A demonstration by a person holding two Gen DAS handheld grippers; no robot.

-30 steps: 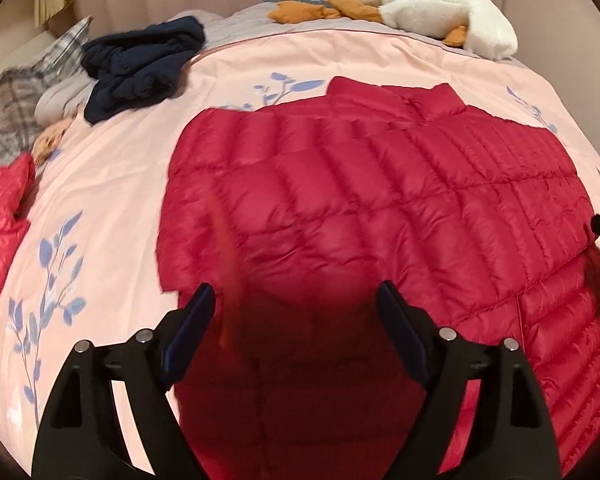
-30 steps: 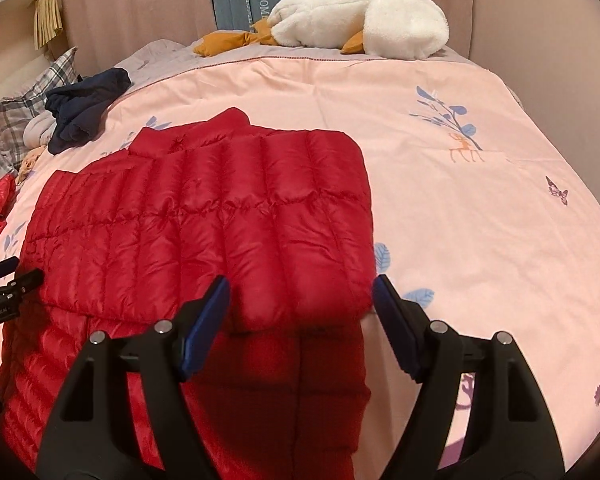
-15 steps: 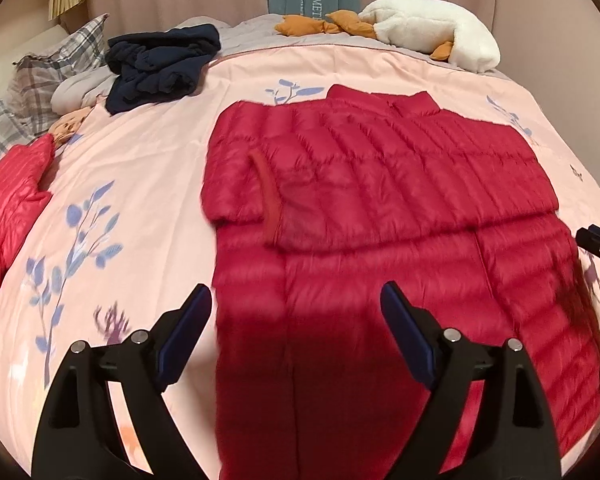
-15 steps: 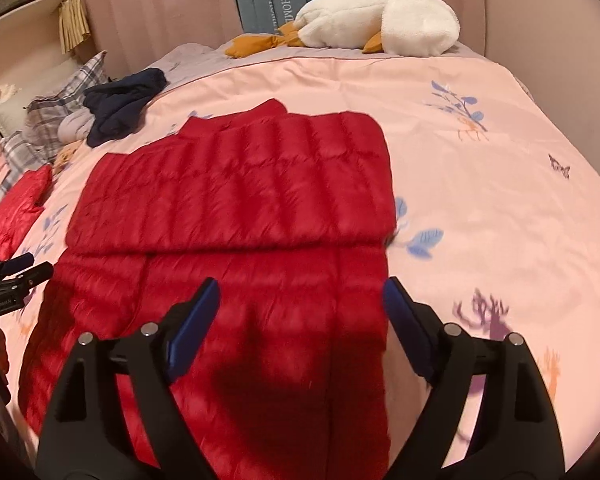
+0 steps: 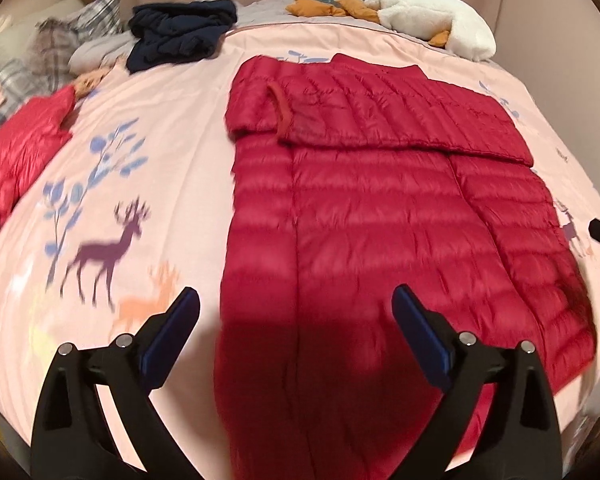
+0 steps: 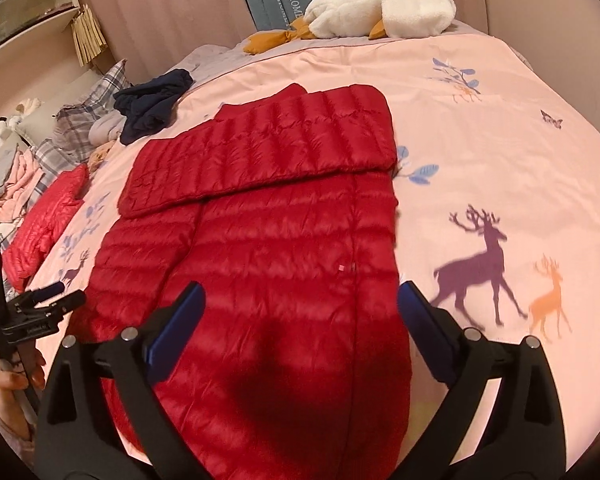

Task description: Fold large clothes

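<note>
A dark red quilted down jacket (image 5: 372,208) lies flat on the pink bedspread (image 5: 148,184), its sleeves folded across the upper part. It also shows in the right wrist view (image 6: 268,240). My left gripper (image 5: 296,320) is open and empty, held above the jacket's near hem at its left side. My right gripper (image 6: 300,316) is open and empty above the hem at its right side. The left gripper (image 6: 48,296) also shows at the left edge of the right wrist view, held in a hand.
A second red jacket (image 5: 16,148) lies at the bed's left edge. A dark navy garment (image 5: 180,32), plaid pillows (image 5: 80,32) and a white plush goose (image 6: 380,10) lie near the headboard. The bedspread (image 6: 500,184) spreads out right of the jacket.
Both grippers have pulled back from the jacket toward the foot of the bed. More of the jacket's lower half and the bedspread has come into view. Both stay open.
</note>
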